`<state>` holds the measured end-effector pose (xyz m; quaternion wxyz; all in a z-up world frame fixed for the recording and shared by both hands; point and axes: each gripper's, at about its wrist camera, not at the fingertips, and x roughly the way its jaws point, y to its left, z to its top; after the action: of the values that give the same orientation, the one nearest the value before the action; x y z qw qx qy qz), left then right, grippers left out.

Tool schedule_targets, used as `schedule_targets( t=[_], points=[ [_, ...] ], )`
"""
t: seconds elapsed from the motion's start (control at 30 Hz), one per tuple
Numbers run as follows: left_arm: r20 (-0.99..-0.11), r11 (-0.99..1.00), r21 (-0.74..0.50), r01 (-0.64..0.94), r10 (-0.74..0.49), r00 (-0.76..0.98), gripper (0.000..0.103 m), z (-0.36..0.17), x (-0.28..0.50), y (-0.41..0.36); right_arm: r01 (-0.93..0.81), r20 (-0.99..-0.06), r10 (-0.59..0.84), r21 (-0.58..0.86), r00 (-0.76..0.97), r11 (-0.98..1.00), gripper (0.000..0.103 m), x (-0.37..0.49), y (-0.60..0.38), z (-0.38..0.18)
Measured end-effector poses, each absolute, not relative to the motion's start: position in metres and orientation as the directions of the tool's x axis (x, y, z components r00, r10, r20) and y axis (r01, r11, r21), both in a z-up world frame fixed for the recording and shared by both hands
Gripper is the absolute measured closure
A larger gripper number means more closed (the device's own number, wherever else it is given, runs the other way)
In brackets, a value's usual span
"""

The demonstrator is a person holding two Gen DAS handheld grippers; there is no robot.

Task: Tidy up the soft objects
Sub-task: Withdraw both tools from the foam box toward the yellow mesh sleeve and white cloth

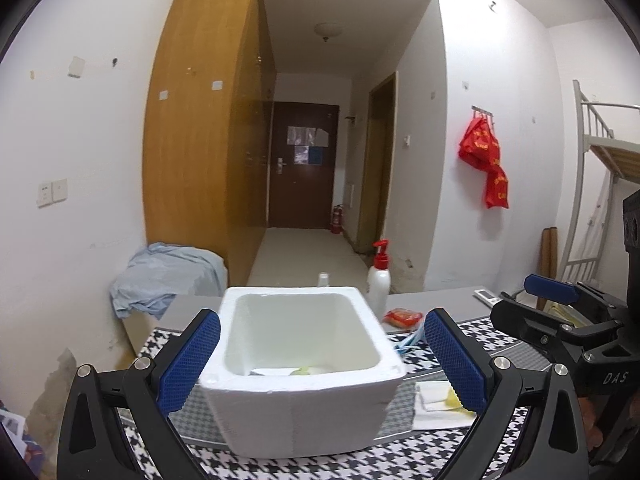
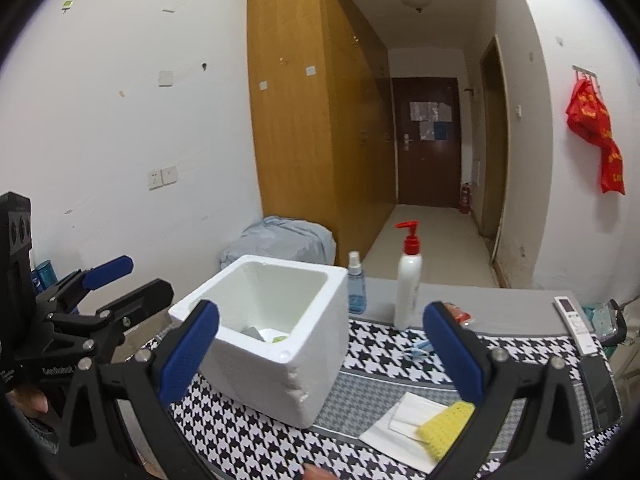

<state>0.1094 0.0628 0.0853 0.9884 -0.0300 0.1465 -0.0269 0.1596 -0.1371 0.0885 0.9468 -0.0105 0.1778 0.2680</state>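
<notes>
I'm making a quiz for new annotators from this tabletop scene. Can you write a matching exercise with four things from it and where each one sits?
Things:
1. foam box
2. yellow knitted cloth
3. pump bottle
4. remote control

Places:
A. at the far right edge of the table
B. on white paper, right of the box
C. on the houndstooth mat, open top up
D. upright behind the mat, beside the blue spray bottle

Pairs: 1-C, 2-B, 3-D, 4-A
</notes>
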Motion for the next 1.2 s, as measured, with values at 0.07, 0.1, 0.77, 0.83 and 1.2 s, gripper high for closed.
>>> schedule_targets(
  t=[0.07, 0.1, 0.77, 0.83, 1.2],
  points=[
    [-0.287, 0.996, -0.061, 0.068, -0.082, 0.954, 0.001, 0.086, 0.112, 0.056, -0.494, -0.34, 0.488, 0.076, 0.804, 0.866, 0.0, 0.159, -0.144, 0.089],
    [-0.288, 0.995, -0.058, 0.076, -0.09, 0.953, 0.001, 0.087, 0.114, 0.052, -0.484, -0.339, 0.48, 0.079, 0.809, 0.872, 0.0, 0.159, -0.149, 0.089],
    [-0.303, 0.971, -0.054, 0.234, -0.239, 0.923, 0.001, 0.076, 0.133, -0.009, -0.306, -0.33, 0.323, 0.105, 0.887, 0.946, 0.0, 0.149, -0.218, 0.08],
    [-0.307, 0.967, -0.051, 0.249, -0.252, 0.918, 0.001, 0.074, 0.135, -0.014, -0.28, -0.331, 0.297, 0.1, 0.896, 0.955, 0.0, 0.148, -0.225, 0.077],
    [-0.353, 0.952, -0.046, 0.304, -0.3, 0.886, 0.001, 0.057, 0.148, -0.038, -0.215, -0.366, 0.24, 0.108, 0.899, 0.971, 0.0, 0.154, -0.251, 0.062]
  ],
)
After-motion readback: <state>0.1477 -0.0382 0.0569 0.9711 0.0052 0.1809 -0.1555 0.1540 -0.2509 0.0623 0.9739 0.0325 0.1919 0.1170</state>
